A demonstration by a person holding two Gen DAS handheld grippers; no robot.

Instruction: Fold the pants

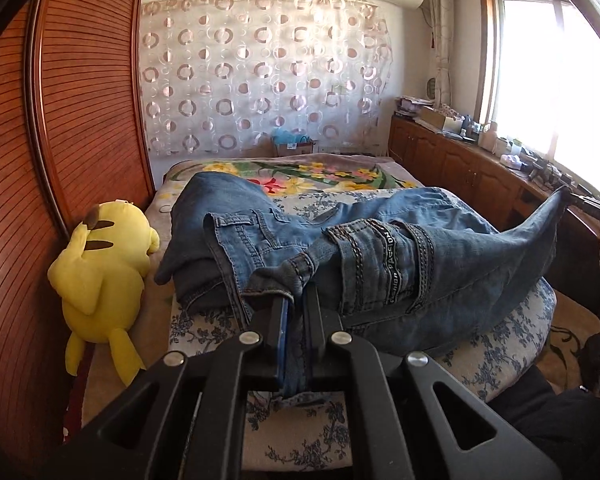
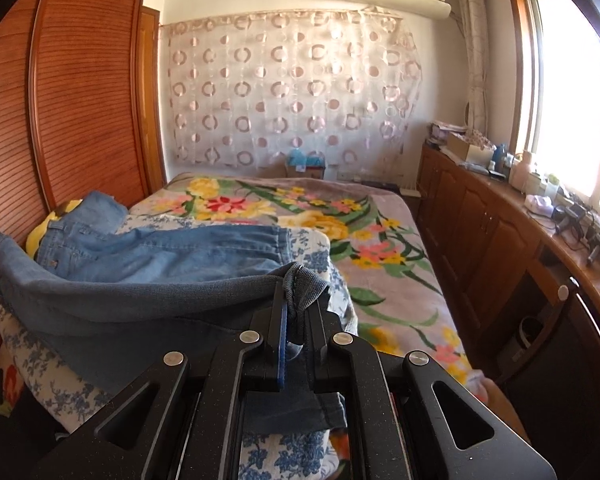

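On a floral-covered bed [image 1: 204, 320], blue denim pants [image 1: 380, 248] lie spread ahead of both grippers; the left gripper [image 1: 294, 300] and right gripper [image 2: 296, 300] each pinch an edge.

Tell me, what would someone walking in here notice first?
Most likely the blue jeans sprawled across the near end of the bed, with the left gripper and the right gripper each pinching an edge of the denim. Next, the bright yellow plush toy lying along the bed's left side against the wooden wardrobe. The flowered blanket on the far half of the bed also stands out.
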